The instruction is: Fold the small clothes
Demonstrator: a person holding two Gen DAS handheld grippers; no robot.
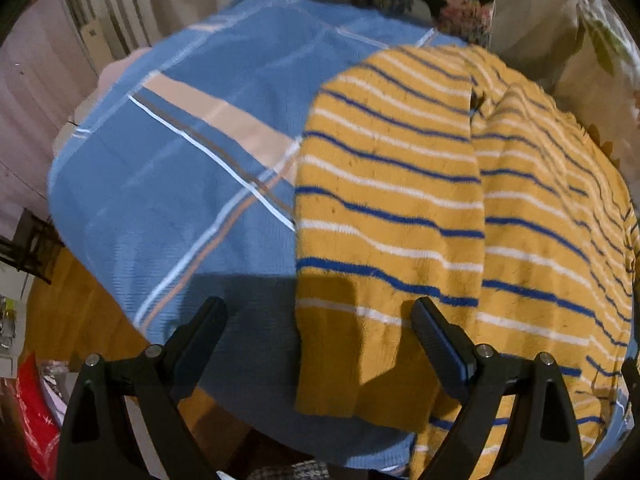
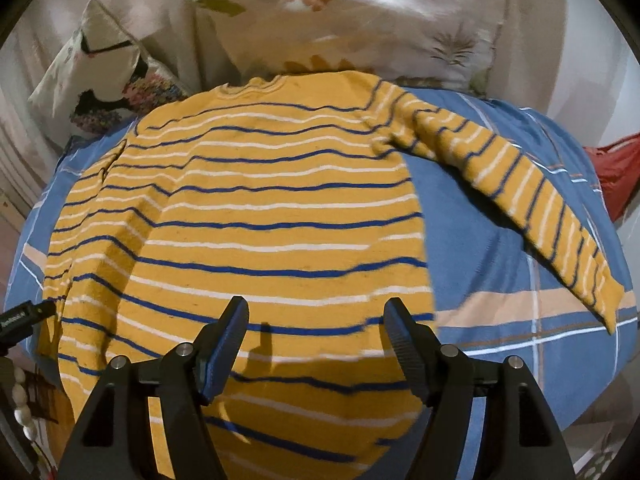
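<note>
A yellow sweater (image 2: 260,208) with blue and white stripes lies flat on a blue plaid sheet (image 2: 500,272), collar at the far end. Its right sleeve (image 2: 520,200) stretches out diagonally over the sheet. The other sleeve (image 1: 384,208) lies alongside the body, and its cuff (image 1: 344,360) reaches the near edge. My left gripper (image 1: 318,308) hangs open just above that cuff, one finger over the sheet and one over the sweater. My right gripper (image 2: 317,306) is open above the sweater's lower body, with nothing between its fingers.
Floral pillows (image 2: 360,20) and a smaller cushion (image 2: 100,68) stand behind the collar. A wooden floor (image 1: 80,312) and a red bag (image 1: 36,412) lie beyond the sheet's left edge. Something red (image 2: 616,168) sits at the far right.
</note>
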